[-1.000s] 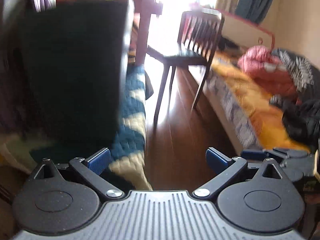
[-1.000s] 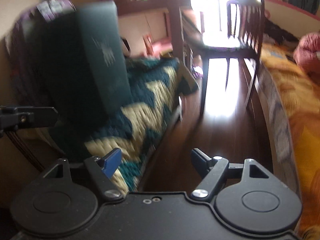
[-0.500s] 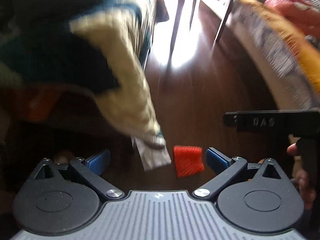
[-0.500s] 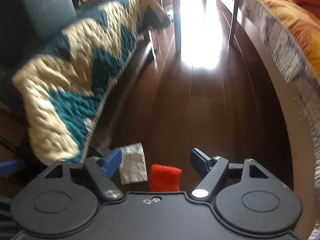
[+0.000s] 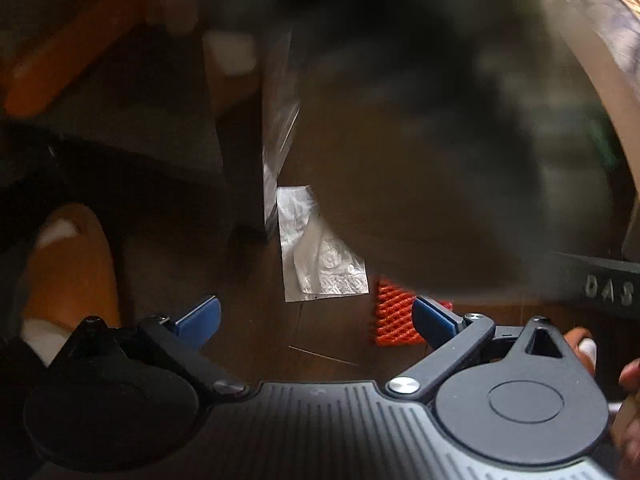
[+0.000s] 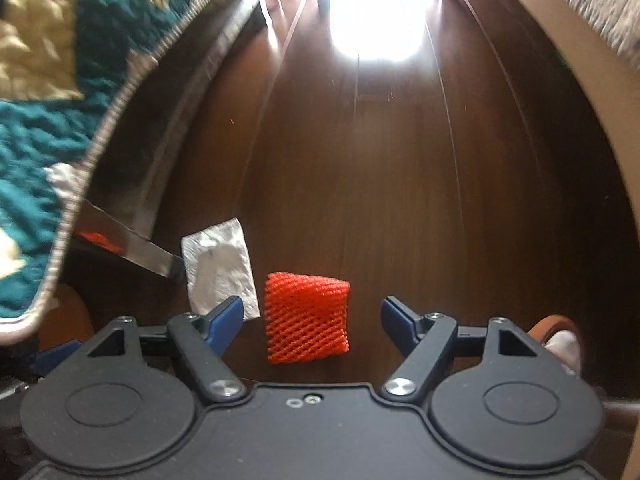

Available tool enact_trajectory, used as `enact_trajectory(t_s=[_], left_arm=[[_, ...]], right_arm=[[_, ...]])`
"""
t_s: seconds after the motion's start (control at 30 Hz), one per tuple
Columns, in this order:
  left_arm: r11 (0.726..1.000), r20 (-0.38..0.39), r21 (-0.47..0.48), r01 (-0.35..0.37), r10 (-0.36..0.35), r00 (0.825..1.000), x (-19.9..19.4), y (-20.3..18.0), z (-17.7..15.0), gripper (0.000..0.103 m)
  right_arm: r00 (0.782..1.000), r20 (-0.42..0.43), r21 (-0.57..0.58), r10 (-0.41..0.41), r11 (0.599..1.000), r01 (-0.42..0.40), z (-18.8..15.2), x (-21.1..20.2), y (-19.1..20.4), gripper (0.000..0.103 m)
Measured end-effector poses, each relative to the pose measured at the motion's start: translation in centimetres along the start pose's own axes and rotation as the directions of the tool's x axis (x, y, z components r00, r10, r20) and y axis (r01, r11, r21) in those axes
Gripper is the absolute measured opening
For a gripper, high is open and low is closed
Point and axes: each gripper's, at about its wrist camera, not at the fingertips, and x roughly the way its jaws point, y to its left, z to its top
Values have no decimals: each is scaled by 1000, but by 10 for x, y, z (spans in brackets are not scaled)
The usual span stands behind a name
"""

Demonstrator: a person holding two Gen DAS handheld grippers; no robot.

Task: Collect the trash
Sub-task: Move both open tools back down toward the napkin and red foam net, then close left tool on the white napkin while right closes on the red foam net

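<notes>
Both tools' jaws apart, empty. Lettering (image 5: 609,289) on black bar, apparently "DAS". Orange net (image 6: 306,317) beside napkin (image 6: 218,273).

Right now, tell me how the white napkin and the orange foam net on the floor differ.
The white napkin is flat, creased paper; the orange foam net is a puffy mesh. The napkin lies nearer the bed frame, the net sits between the right tongs. Both rest untouched on the wooden floor.

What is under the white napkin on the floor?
The napkin lies flat on the dark wood floor, beside the orange foam net. Only floor shows around its edges; whatever it covers is hidden. One corner is behind the right gripper's finger.
</notes>
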Motion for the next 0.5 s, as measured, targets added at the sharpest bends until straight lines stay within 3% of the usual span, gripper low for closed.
enact_trajectory(t_s=[0.27,0.5], left_arm=[[999,-125,-1,-40,39,991,68,12,9,102],[999,-166,-8,-45,43,985,103,10,17,99]], right_arm=[[996,-84,32,0,999,3,7,57,-8,75],[990,-142,81,11,997,0,7,102,-16,75]])
